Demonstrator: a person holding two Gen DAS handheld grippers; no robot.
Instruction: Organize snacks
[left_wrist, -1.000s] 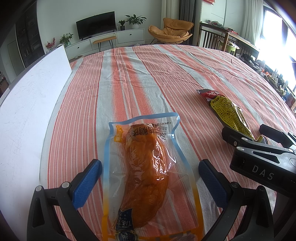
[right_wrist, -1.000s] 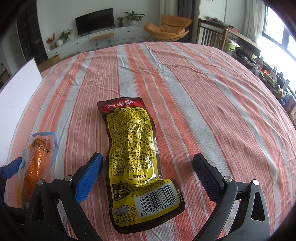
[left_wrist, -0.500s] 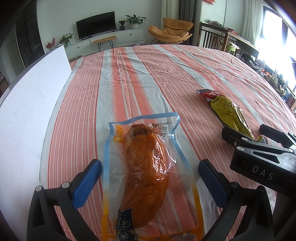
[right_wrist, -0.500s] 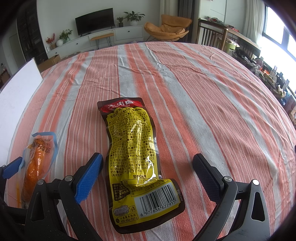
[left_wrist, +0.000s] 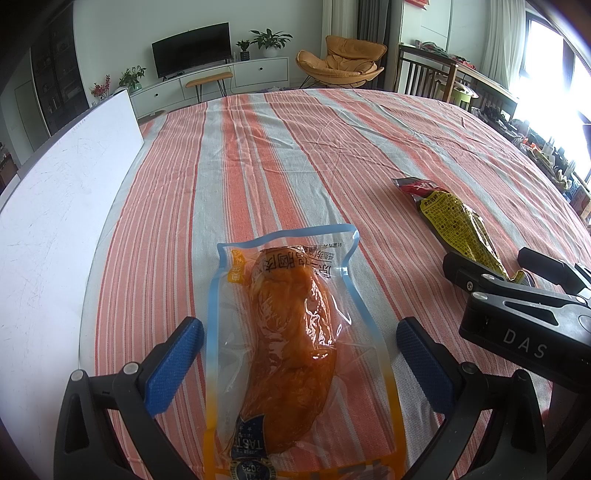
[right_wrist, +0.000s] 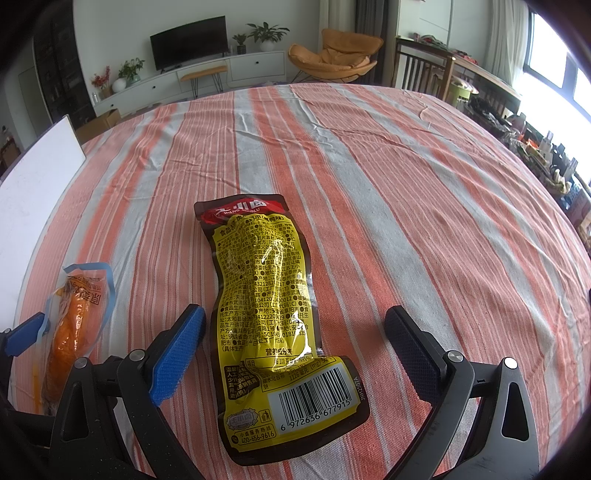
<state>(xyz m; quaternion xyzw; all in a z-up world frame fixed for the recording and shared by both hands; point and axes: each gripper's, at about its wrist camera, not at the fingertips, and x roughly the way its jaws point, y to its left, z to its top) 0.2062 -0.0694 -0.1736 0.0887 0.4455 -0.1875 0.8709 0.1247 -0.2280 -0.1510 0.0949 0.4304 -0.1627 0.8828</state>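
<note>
On the orange-and-grey striped tablecloth (left_wrist: 295, 155) lay two snack packs, well apart. Between the wide-spread blue-padded fingers of the left gripper (left_wrist: 300, 360) rested a clear blue-edged pouch holding an orange piece of meat (left_wrist: 291, 339), flat on the cloth and touched by neither pad. The right gripper (right_wrist: 295, 347) likewise stood wide, its pads flanking a yellow-and-dark-brown sealed packet with a barcode (right_wrist: 269, 314) without gripping it. A white flat board (left_wrist: 48, 221) lay along the cloth's left edge.
</note>
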